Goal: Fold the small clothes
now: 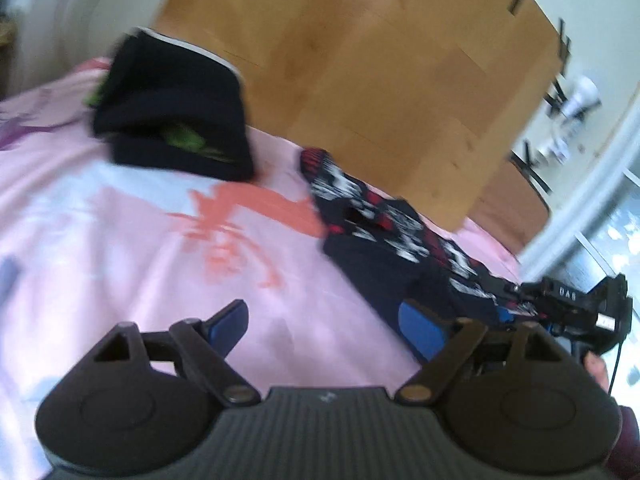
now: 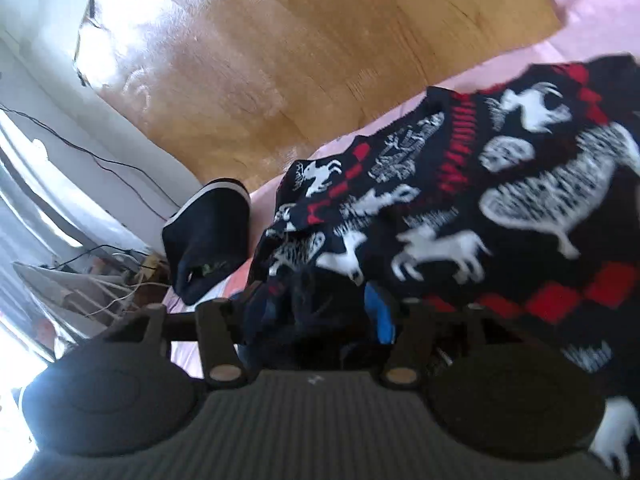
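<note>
A small dark sweater with white animal figures and red bands (image 1: 384, 220) lies rumpled on the pink bed sheet (image 1: 120, 240). In the right wrist view the sweater (image 2: 500, 184) fills the right half. My right gripper (image 2: 320, 304) has cloth of the sweater bunched between its blue pads. It also shows at the right edge of the left wrist view (image 1: 568, 304). My left gripper (image 1: 324, 320) is open and empty above the sheet, left of the sweater. A folded dark garment with white trim (image 1: 172, 112) lies farther back; it shows in the right wrist view too (image 2: 208, 240).
A wooden floor (image 1: 360, 60) lies beyond the bed's far edge. A dark chair frame (image 1: 532, 160) stands at right near a window. Cables and clutter (image 2: 100, 280) lie on the floor at left in the right wrist view.
</note>
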